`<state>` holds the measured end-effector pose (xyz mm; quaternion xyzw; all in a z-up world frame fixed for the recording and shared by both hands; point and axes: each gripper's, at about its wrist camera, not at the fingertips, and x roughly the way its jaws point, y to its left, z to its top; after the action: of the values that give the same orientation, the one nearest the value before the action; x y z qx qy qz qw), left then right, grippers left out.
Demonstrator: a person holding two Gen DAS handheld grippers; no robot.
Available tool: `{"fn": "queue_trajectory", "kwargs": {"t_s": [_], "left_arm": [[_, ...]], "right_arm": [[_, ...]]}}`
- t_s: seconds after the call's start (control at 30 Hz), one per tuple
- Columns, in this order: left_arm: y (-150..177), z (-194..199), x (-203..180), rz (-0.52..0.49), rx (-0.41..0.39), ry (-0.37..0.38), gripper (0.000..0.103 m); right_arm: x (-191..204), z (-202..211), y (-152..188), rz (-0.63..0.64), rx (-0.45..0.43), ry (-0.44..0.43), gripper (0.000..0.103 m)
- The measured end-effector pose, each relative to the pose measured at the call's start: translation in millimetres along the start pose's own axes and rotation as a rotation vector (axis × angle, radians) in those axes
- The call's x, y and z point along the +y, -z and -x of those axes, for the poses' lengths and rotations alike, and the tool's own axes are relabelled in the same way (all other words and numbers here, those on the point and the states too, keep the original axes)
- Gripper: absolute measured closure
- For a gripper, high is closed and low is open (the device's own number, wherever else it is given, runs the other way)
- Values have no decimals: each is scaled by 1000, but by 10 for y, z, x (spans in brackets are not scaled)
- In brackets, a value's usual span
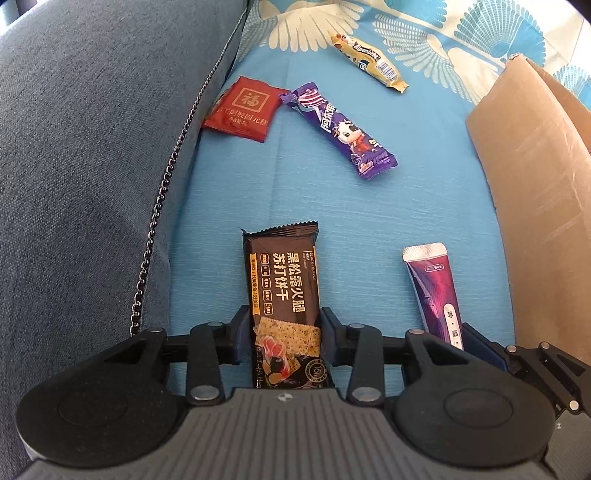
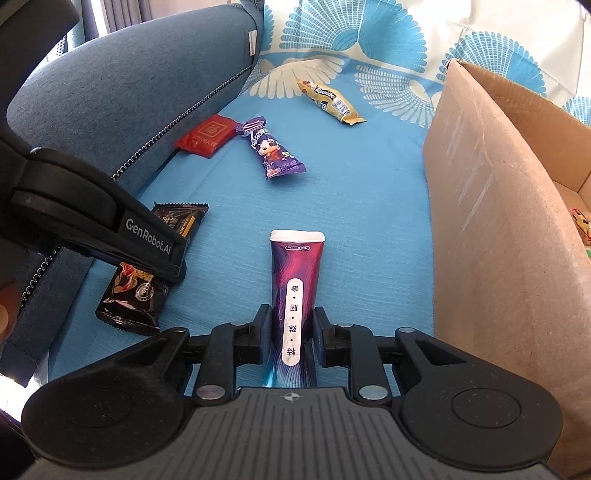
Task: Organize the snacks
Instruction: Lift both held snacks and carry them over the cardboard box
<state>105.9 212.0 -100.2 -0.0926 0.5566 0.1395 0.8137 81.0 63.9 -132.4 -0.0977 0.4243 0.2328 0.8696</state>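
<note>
Both grippers are down on the blue sheet (image 1: 295, 192) at once. The left gripper (image 1: 283, 332) has its jaws pressed against either side of the black cracker pack (image 1: 282, 280), which lies flat and points away from the camera. From the right wrist view the same pack (image 2: 129, 299) shows under the left gripper's black arm (image 2: 168, 264), clamped across its middle, both ends sticking out.

The right gripper (image 2: 291, 328) is clamped on the purple pouch (image 2: 295, 273), pads tight on its lower half, white sealed end pointing away. In the left view that pouch (image 1: 436, 291) sits to the right of the cracker pack, well apart from it, with the right gripper's finger (image 1: 480, 339) on its near end.

Three snacks lie loose further up the sheet. The red sachet (image 1: 242, 109) sits against the grey cushion (image 1: 92, 147), and the purple candy bar (image 1: 340, 129) lies slantwise with one twisted end touching the sachet's corner. The gold candy bar (image 1: 369, 61) is beyond, near the patterned fabric (image 1: 424, 29), apart from the others.

The cardboard box (image 2: 491, 229) stands on the right, its wall just beside the pouch's side of the sheet. Inside, at the right edge of that view, a bit of wrapper (image 2: 581, 221) shows; I can't tell what it is.
</note>
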Motion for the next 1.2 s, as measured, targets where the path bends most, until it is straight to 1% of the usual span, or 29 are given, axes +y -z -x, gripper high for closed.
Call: {"fn": "queue_trajectory", "kwargs": {"t_s": [0.17, 0.27, 0.47, 0.57, 0.77, 0.9, 1.0, 1.1, 1.2], "left_arm": [[-17, 44, -2, 2, -28, 17, 60], [-20, 111, -2, 10, -66, 34, 60], [9, 358, 25, 51, -192, 80, 60], [57, 523, 15, 60, -265, 90, 60], [135, 808, 2, 62, -400, 99, 60], [132, 951, -2, 74, -479, 112, 60], [108, 1032, -37, 73, -526, 131, 60], [72, 1089, -102, 59, -561, 156, 60], [47, 1129, -208, 41, -591, 188, 60]], "right_arm": [[10, 46, -11, -9, -23, -1, 79], [29, 107, -17, -13, -58, -4, 79], [65, 329, -10, -22, -163, -1, 79], [43, 488, -14, -13, -209, -26, 79], [-130, 866, -81, 2, -316, -45, 79], [-365, 1236, -226, -6, -416, -81, 79], [-619, 1530, -367, -2, -505, -89, 79], [-979, 1756, -474, 12, -592, -73, 79], [-1405, 1953, -481, -9, -658, -49, 79]]}}
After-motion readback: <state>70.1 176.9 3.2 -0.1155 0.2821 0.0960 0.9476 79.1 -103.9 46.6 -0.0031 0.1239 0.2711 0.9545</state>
